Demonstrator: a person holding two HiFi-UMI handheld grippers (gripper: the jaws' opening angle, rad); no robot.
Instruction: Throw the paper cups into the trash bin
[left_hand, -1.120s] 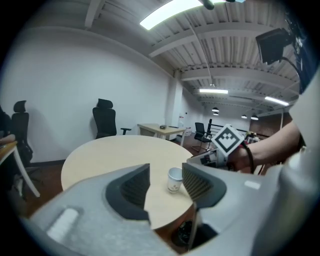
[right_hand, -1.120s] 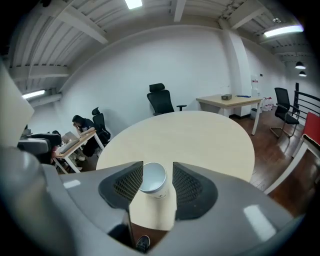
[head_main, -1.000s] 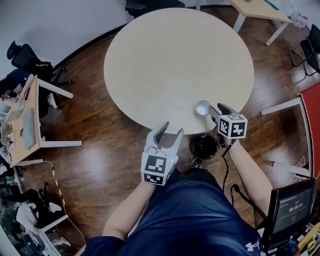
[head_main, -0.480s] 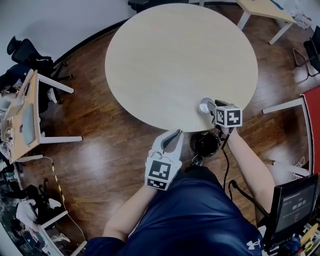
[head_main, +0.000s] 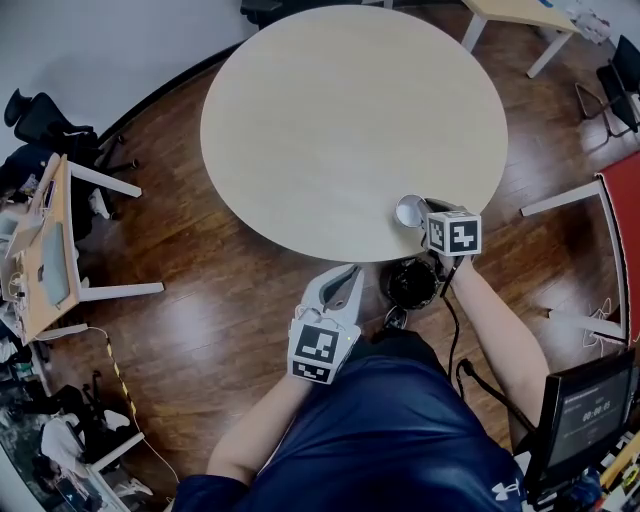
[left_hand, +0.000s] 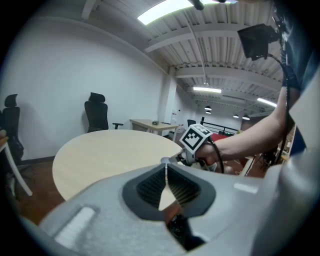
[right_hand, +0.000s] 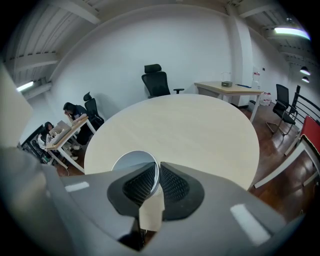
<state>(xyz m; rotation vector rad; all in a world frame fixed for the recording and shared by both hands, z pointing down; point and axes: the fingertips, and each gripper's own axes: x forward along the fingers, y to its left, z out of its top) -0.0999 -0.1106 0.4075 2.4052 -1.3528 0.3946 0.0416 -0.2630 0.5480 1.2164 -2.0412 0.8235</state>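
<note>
1 upright paper cup (head_main: 405, 211), rim gripped by just-closed right tongs (right_hand: 156, 169); left tongs (left_hand: 165, 169) closed.

tabletop (head_main: 350, 120): pale wood-look surface, smooth and matt, evenly coloured with no visible grain
floor (head_main: 220, 300): dark brown wood boards, polished and glossy, streaked with reflected light
paper cup (head_main: 407, 211): white paper, smooth, with a thin rolled rim and a faint sheen inside
trash bin (head_main: 411, 285): black, slightly shiny, with a crumpled lining that looks like thin plastic film
shirt (head_main: 400, 430): dark blue cloth, soft, matt, creased
office chair (right_hand: 157, 80): black, matt
wall (right_hand: 175, 45): white, smooth, matt
</note>
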